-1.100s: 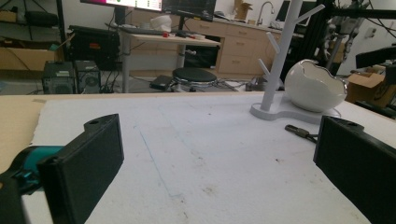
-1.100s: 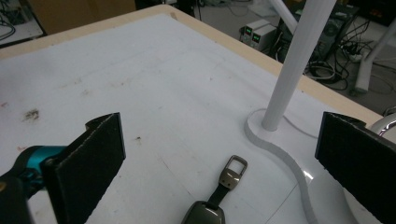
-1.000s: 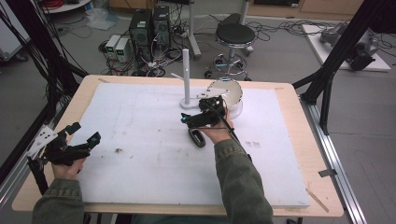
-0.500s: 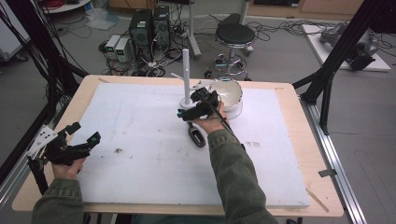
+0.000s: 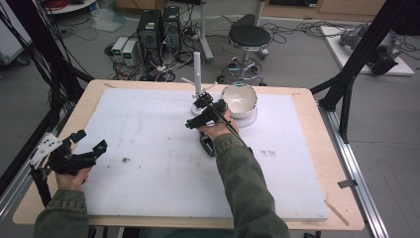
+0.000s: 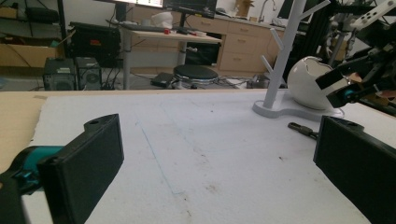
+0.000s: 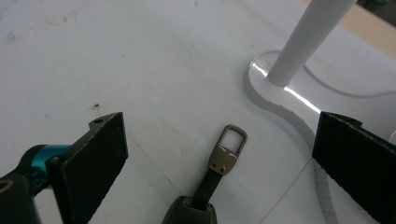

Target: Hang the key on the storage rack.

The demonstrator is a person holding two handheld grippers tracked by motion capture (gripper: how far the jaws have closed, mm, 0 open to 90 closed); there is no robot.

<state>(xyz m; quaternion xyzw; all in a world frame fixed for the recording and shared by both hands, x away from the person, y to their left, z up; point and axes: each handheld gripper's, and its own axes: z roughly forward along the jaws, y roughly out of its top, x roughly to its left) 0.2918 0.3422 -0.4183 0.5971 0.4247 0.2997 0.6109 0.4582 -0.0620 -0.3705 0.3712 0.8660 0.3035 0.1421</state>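
Observation:
A dark key fob [image 7: 191, 212] with a short strap and a metal loop [image 7: 228, 148] lies on the white board. My right gripper [image 7: 222, 123] hovers just above it, open wide, with the loop between the jaws and nothing held. In the high view that gripper [image 5: 196, 112] is beside the base of the white peg stand [image 5: 197, 74], and the fob [image 5: 206, 144] lies just below the hand. My left gripper [image 5: 90, 141] is open and empty at the board's left edge. The left gripper view looks between its open jaws [image 6: 219, 126] toward the stand [image 6: 285, 51].
A white bowl [image 5: 238, 99] lies tipped on the stand's base, right of the pole. The white foam board [image 5: 148, 148] covers most of the wooden table [image 5: 317, 119]. The stand's base [image 7: 275, 98] curves close to the fob's loop. A stool and computers are on the floor behind.
My right gripper has moved left and a little away from the person, from in front of the bowl toward the stand's pole. The left gripper has stayed still.

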